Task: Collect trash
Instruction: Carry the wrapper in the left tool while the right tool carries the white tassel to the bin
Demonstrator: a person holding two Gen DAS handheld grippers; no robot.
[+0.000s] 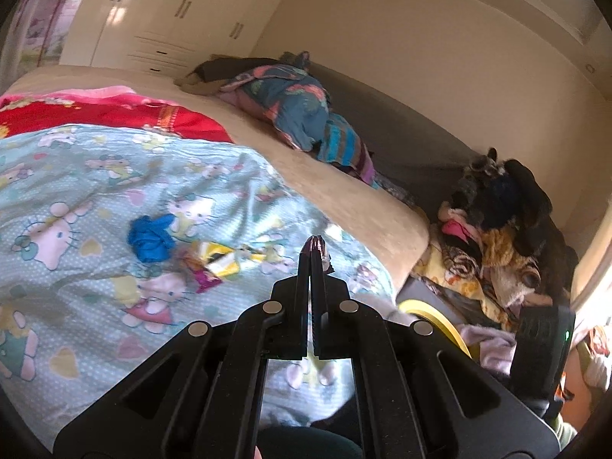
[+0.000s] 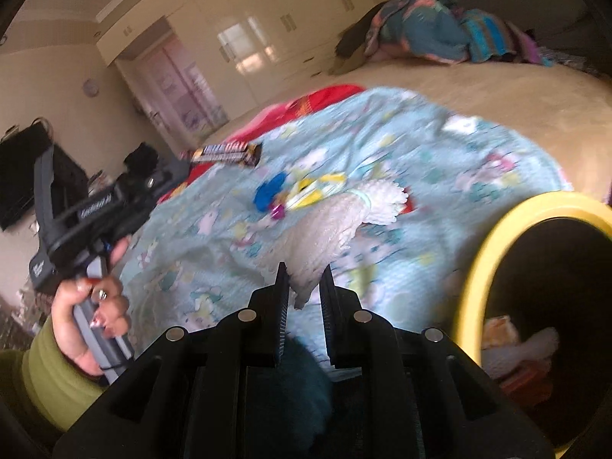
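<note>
- Right tool [image 2: 304, 283] is clamped on a white crinkly wrapper [image 2: 336, 225], just left of the yellow-rimmed bin [image 2: 482, 252], with the wrapper hanging out over the bed's cartoon blanket [image 2: 440, 153].
- Left tool [image 1: 314, 254] is pinched right down on a dark snack-bar wrapper [image 2: 227, 153]; from its own camera only a thin edge peeks out at the tips.
- Looks like the carry-to-bin step: next move probably swings the white wrapper right, over the rim, then lets go.
- White wrapper's long axis runs up and right, away from the jaws, frilly end farthest out.
- Blue scrap [image 1: 151, 237] and yellow-white wrapper [image 1: 222, 258] sit farther from the bin, still uncollected.
</note>
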